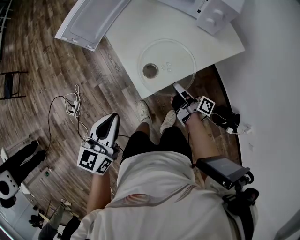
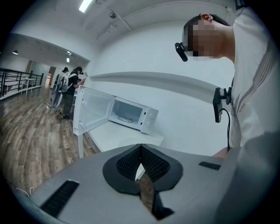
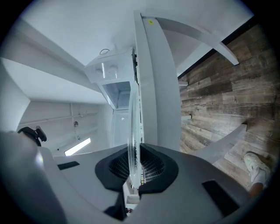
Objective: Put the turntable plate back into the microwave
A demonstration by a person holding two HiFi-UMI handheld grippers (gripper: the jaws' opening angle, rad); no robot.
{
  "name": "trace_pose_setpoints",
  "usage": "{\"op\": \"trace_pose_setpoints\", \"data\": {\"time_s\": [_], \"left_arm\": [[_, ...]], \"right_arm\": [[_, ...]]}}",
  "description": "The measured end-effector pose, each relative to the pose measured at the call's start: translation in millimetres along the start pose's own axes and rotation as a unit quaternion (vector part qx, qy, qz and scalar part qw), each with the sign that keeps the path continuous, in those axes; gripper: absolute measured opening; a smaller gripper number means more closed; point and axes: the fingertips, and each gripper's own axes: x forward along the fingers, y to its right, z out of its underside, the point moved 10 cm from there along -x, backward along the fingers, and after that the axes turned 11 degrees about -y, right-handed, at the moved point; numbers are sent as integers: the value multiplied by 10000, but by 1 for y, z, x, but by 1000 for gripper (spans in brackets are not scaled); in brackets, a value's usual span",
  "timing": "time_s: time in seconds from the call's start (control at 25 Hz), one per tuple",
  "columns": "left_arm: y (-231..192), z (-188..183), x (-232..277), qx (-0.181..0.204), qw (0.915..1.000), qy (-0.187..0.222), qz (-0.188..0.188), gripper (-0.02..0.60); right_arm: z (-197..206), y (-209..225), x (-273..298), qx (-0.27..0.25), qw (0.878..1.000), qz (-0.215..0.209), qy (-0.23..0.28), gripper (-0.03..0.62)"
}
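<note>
One glass turntable plate [image 1: 166, 65] lies on the white tabletop [image 1: 131, 33], its near rim poking past the front edge. My right tool [image 1: 179, 90] pinches that rim, pads on the glass. The microwave [image 1: 213, 14] sits at the far corner with its door [image 1: 91, 21] swung wide, bare tabletop between. My left tool [image 1: 112, 119] is pressed together and empty, over the floor [image 1: 47, 70].

The plate [image 1: 176, 58] is clear, glossy glass; the desk [image 1: 126, 28] is smooth, matt white; the floor [image 1: 42, 70] is grained brown wood planks.
</note>
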Motion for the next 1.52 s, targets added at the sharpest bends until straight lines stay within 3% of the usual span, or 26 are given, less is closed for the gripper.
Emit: {"op": "trace_pose_setpoints", "data": {"time_s": [0.64, 1.2, 1.52], "left_arm": [[-9, 2, 1, -58, 9999, 17, 90, 11], [-39, -24, -1, -66, 9985, 370, 410, 11], [-76, -51, -11, 150, 9956, 642, 662, 11]], "right_arm": [[3, -14, 3, -528, 9984, -58, 204, 26], [5, -88, 44, -775, 9951, -476, 393, 26], [6, -120, 79, -792, 9932, -415, 749, 26]]}}
